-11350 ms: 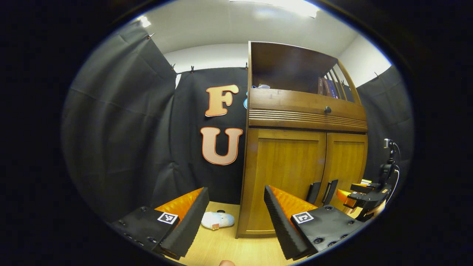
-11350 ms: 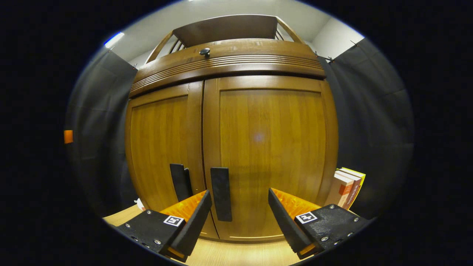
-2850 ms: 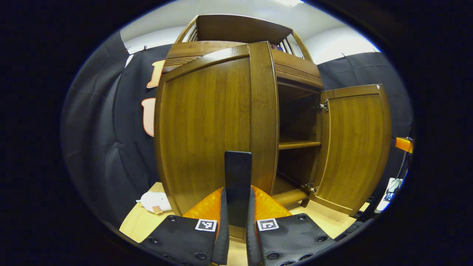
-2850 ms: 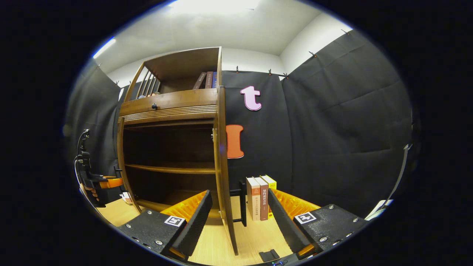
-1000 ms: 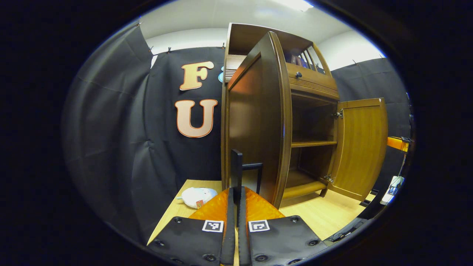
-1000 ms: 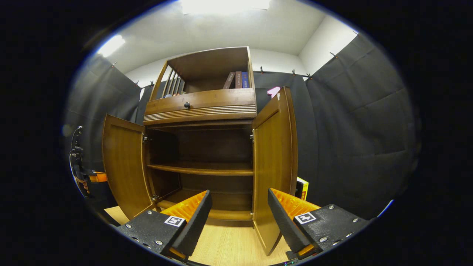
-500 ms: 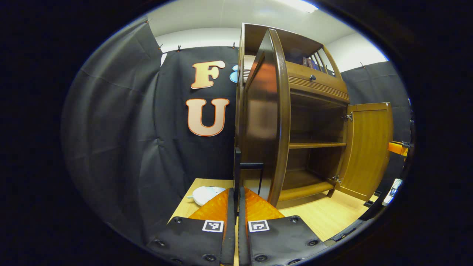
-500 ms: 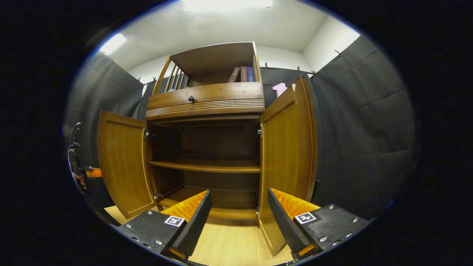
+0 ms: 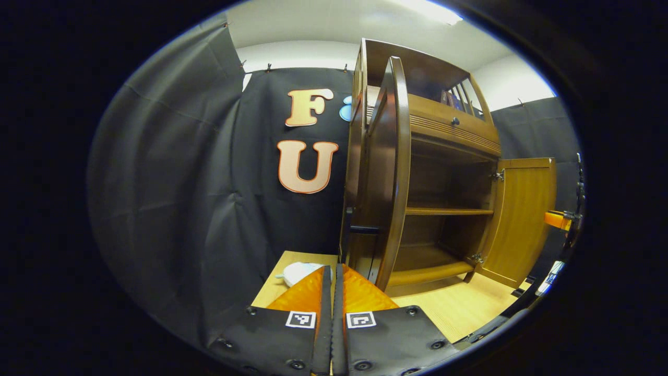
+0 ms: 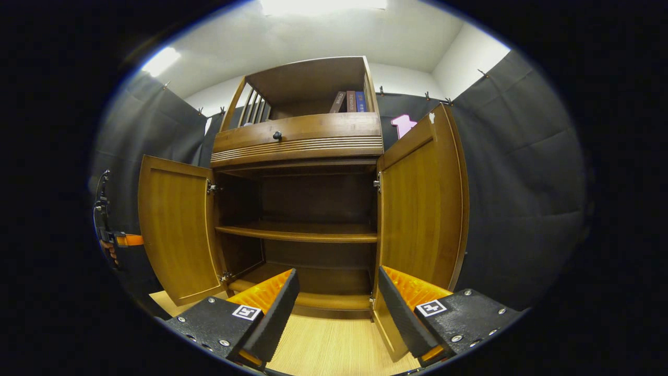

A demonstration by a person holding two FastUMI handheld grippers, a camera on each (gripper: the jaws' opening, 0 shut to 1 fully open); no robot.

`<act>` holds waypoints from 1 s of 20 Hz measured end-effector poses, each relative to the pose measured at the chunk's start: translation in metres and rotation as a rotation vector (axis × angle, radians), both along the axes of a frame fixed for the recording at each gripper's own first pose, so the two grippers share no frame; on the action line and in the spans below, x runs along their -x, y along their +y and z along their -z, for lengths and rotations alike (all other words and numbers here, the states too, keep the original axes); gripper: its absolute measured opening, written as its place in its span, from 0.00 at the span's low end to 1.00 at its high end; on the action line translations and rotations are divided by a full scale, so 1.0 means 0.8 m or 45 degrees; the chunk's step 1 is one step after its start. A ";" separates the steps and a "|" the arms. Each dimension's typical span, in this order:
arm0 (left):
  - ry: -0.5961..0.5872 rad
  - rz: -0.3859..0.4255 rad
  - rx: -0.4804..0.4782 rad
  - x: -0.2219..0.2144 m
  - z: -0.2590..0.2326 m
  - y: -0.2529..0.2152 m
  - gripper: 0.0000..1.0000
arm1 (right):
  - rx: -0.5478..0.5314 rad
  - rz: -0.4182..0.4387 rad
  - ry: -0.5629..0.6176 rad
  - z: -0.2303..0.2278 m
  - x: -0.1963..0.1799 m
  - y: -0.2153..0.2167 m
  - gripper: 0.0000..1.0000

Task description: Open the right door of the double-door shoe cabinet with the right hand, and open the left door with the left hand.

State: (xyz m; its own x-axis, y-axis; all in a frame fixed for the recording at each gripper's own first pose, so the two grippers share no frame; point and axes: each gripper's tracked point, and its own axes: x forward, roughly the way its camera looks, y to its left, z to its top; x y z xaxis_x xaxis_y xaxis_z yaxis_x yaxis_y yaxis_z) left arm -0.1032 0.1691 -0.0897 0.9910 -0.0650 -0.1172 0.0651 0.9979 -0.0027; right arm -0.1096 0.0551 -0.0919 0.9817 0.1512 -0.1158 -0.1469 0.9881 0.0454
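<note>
In the left gripper view, the left gripper pointed level at the edge-on left door of the shoe cabinet, fingers pressed together on nothing, its handle just ahead and a white plush toy on the floor. In the right gripper view, the right gripper hung spread wide before the cabinet's bare shelf, the right door swung out beside it and the left door opposite.

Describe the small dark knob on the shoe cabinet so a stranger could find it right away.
Start at the tall wooden shoe cabinet with both lower doors swung open. Just above the open compartment runs a wide drawer front with grooved trim. The knob is the single round dark button on that drawer front, unlike the flat bar handle on the left door.
</note>
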 end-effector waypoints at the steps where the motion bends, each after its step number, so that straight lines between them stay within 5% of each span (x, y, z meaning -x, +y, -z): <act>1: -0.010 -0.002 -0.001 0.008 -0.007 -0.003 0.07 | -0.001 0.001 0.003 0.000 0.000 0.001 0.92; 11: -0.096 -0.036 0.031 0.040 -0.081 -0.062 0.08 | -0.008 0.020 -0.024 -0.026 -0.011 0.000 0.92; 14: -0.116 -0.066 -0.007 0.039 -0.094 -0.070 0.13 | 0.010 0.009 -0.036 -0.038 -0.014 0.001 0.92; 16: -0.089 -0.107 -0.027 0.037 -0.097 -0.074 0.34 | 0.016 0.012 -0.046 -0.047 -0.017 -0.002 0.92; 18: -0.113 -0.115 -0.048 0.030 -0.112 -0.086 0.29 | -0.001 0.013 -0.058 -0.056 -0.019 -0.005 0.92; 19: -0.118 -0.127 -0.064 0.029 -0.116 -0.090 0.36 | -0.007 0.015 -0.064 -0.060 -0.019 -0.008 0.92; 20: -0.136 -0.131 -0.080 0.026 -0.122 -0.096 0.29 | -0.008 0.021 -0.068 -0.062 -0.019 -0.013 0.92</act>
